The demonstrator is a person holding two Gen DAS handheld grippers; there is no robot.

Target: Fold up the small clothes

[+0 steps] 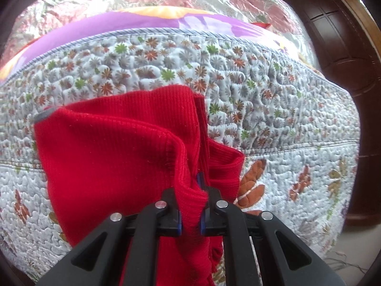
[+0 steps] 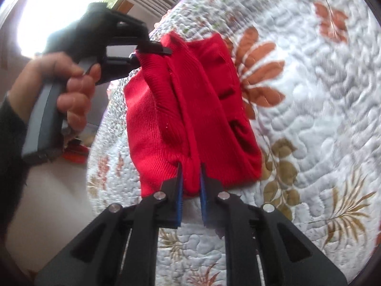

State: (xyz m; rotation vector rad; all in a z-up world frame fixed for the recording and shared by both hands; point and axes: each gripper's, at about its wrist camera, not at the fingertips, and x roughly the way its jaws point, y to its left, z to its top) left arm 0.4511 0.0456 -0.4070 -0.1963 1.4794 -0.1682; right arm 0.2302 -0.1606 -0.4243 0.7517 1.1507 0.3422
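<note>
A red ribbed knit garment (image 1: 107, 147) hangs bunched above the quilted bed cover (image 1: 285, 119). My left gripper (image 1: 193, 190) is shut on a folded edge of it, and the cloth hides most of the left finger. A small grey label (image 1: 42, 116) shows at the garment's far left corner. In the right wrist view the red garment (image 2: 162, 119) stretches between both tools, with several slits along its right side. My right gripper (image 2: 190, 166) is shut on its near edge. At the far corner the left gripper (image 2: 154, 47) clamps it, held by a person's hand (image 2: 71, 83).
The floral quilt (image 2: 309, 95) covers the bed under the garment. A purple and orange cushion (image 1: 95, 35) and a shiny pink-flowered spread lie behind it. A dark wooden door (image 1: 333, 35) stands at the right. A bright window (image 2: 59, 4) is beyond the bed edge.
</note>
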